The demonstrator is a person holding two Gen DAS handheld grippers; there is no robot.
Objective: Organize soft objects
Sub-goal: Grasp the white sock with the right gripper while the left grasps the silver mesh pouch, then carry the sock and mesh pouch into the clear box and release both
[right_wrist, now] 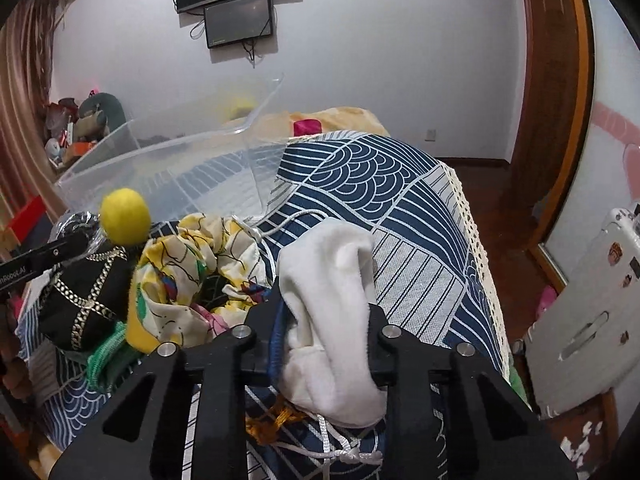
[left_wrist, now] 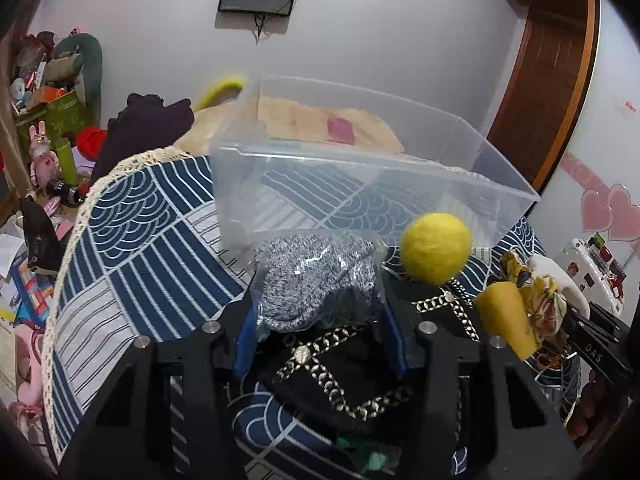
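The clear bin [left_wrist: 360, 184] sits empty on the patterned tablecloth [left_wrist: 132, 240], just behind the pile, presumably to receive it. The left gripper [left_wrist: 320, 308] has its jaws clamped on a bagged grey knit [left_wrist: 316, 280]; the right gripper [right_wrist: 326, 320] pinches a white plush cloth [right_wrist: 332, 312] (both look lifted, ready to drop in). A yellow felt ball [left_wrist: 436, 248] rests beside the bin.

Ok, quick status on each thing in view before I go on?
Left hand-held gripper: shut on the bagged grey knit.
Right hand-held gripper: shut on the white plush cloth.
Clear bin: open, nothing inside, on the patterned cloth.
Yellow ball: outside the bin.
Black chain-print cloth: bunched.
Floral cloth: crumpled.
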